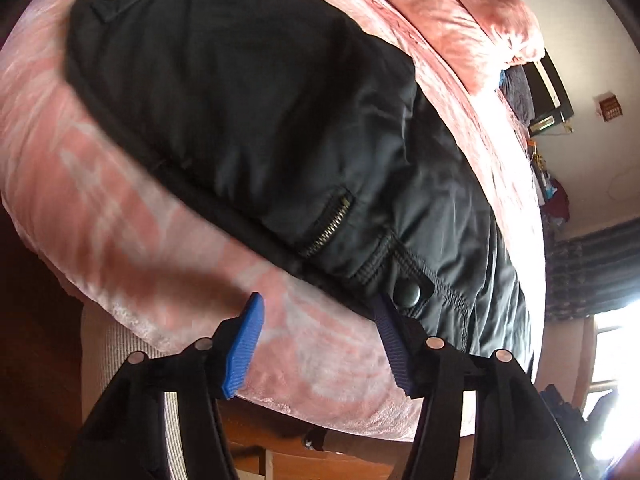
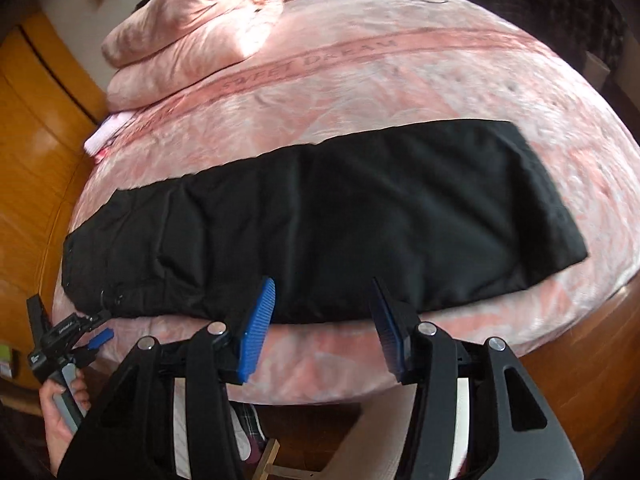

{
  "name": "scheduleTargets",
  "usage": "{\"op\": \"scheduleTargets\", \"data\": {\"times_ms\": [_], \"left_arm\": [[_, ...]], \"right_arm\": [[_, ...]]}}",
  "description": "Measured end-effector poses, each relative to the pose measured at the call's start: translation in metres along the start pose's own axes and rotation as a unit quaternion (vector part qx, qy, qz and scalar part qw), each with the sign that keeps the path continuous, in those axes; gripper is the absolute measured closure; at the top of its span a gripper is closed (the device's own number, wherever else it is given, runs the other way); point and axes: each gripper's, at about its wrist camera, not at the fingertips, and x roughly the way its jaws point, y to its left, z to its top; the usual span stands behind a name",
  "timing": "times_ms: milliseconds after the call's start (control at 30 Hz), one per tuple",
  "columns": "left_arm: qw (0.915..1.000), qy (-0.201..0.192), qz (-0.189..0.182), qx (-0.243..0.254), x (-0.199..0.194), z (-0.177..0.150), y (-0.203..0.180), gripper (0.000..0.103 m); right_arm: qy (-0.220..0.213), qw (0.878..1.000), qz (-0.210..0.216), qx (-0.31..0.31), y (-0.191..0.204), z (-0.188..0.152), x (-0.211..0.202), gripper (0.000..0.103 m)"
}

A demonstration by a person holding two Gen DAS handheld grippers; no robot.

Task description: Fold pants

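Pants [image 2: 320, 220], black and already folded lengthwise into one long strip, lie flat across the near part of the pink bedspread [image 2: 400, 92], their long side parallel to the near edge of the bed. The waist end points toward the wooden cabinet [image 2: 36, 160] side, the leg hems toward the opposite side. Beyond the pants, toward the head of the bed, a folded pink quilt [image 2: 200, 28] sits on the bedspread.

The right gripper [image 2: 324, 328] hovers at the near edge of the pants, about the middle of their length, its blue fingers [image 2: 256, 332] spread wide with nothing between them. The left gripper [image 1: 320, 344] is at the waist end of the pants; its jaws also stand apart. One left finger [image 1: 390, 336] touches or sits just under the waistband beside the snap button [image 1: 408, 294], though motion blur makes the contact hard to confirm; the other is over bare bedspread. A zipper [image 1: 328, 224] shows on the pants just beyond that button. The person's left hand [image 2: 60, 412] grasps the gripper handle below the waist corner.
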Motion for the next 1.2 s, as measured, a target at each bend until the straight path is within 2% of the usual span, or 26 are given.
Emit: {"op": "scheduleTargets", "data": {"times_ms": [67,133,233,300,400,533,700,800,1167,1200], "left_arm": [[0.9999,-0.007,-0.006,-0.013,-0.004,0.007,0.011,0.05],[0.9995,-0.017,-0.012,-0.023,-0.006,0.014,0.018,0.052],[0.9987,-0.017,-0.026,-0.04,-0.007,0.028,0.033,0.052],[0.9978,-0.011,-0.038,-0.053,-0.003,0.035,0.041,0.057],[0.9959,-0.01,-0.057,-0.069,-0.001,0.041,0.042,0.061],[0.9929,-0.014,-0.073,-0.094,-0.002,0.043,0.045,0.069],[0.993,-0.021,-0.066,-0.096,-0.018,0.037,0.047,0.069],[0.9908,-0.019,-0.08,-0.107,-0.02,0.036,0.049,0.069],[0.9875,-0.016,-0.083,-0.133,0.007,0.051,0.055,0.069],[0.9872,-0.018,-0.082,-0.136,0.007,0.051,0.055,0.071]], "right_arm": [[0.021,0.999,0.029,-0.035,0.04,0.005,0.028,0.061],[0.041,0.996,0.05,-0.055,0.075,0.01,0.053,0.061],[0.07,0.993,0.047,-0.085,0.115,0.011,0.083,0.059],[0.088,0.99,0.034,-0.102,0.132,0.006,0.1,0.059],[0.105,0.988,0.013,-0.113,0.135,-0.003,0.119,0.059],[0.102,0.987,0.01,-0.122,0.132,-0.011,0.124,0.059],[0.103,0.987,0.009,-0.126,0.133,-0.01,0.126,0.058],[0.102,0.986,0.004,-0.129,0.133,-0.013,0.128,0.058],[0.099,0.985,-0.006,-0.139,0.144,-0.016,0.134,0.056],[0.099,0.985,-0.007,-0.14,0.146,-0.016,0.134,0.055]]}}
